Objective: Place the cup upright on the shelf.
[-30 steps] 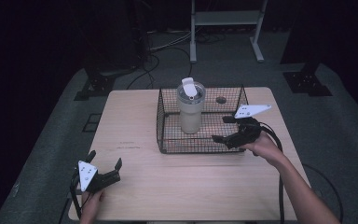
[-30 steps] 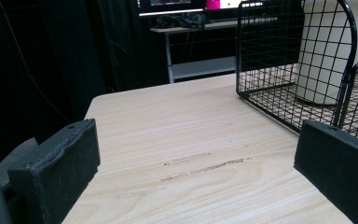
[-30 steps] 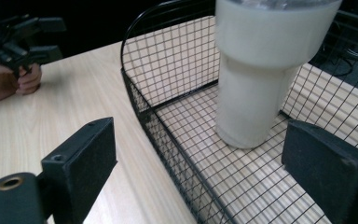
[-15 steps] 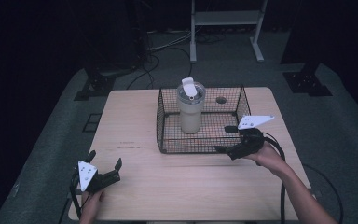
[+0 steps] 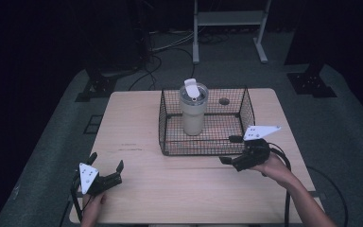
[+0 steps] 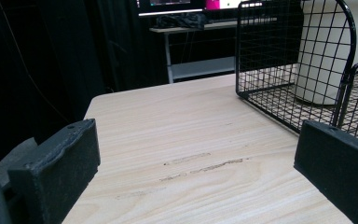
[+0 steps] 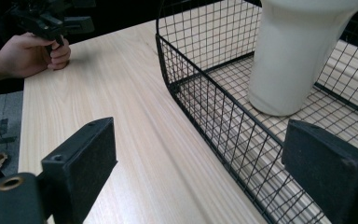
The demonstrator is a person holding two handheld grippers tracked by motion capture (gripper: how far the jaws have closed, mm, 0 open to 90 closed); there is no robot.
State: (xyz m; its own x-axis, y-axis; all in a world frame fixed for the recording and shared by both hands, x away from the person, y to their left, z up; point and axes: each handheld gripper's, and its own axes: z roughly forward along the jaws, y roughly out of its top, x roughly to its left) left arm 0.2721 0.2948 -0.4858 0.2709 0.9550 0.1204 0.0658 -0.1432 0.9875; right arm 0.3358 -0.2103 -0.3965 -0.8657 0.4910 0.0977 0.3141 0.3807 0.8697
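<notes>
Cream tumbler [image 5: 193,111] stands upright inside the black wire basket [image 5: 170,124], toward the basket's left-middle, flip lid [image 5: 192,89] tipped up on top. Nothing grips it. Basket sits on the far-middle part of the wood surface [image 5: 179,179].

Change: a second ago the right claw [image 5: 230,151] was at the basket's near right corner, close to the wire; half a second ago it had drawn back, and now it sits lower, on the surface just outside the near wall. Jaws apart, nothing between them; in the right gripper view the basket corner lies between and beyond the pads. Reads as a retreat after setting the tumbler in, so the placing looks done, though a regrasp of the basket rim is possible.

Left claw [image 5: 107,170] unchanged at the near left corner, well apart from the basket, jaws wide and empty, hand [image 5: 93,206] under it.

Materials: tumbler smooth, matte, tapering to a narrower base; lid grey-white plastic. Basket thin coated wire, square grid, rounded corners. Surface pale laminate wood grain with a few scuffs [image 6: 200,166]. Claw pads [image 7: 82,154] black, blocky, foam-like.
</notes>
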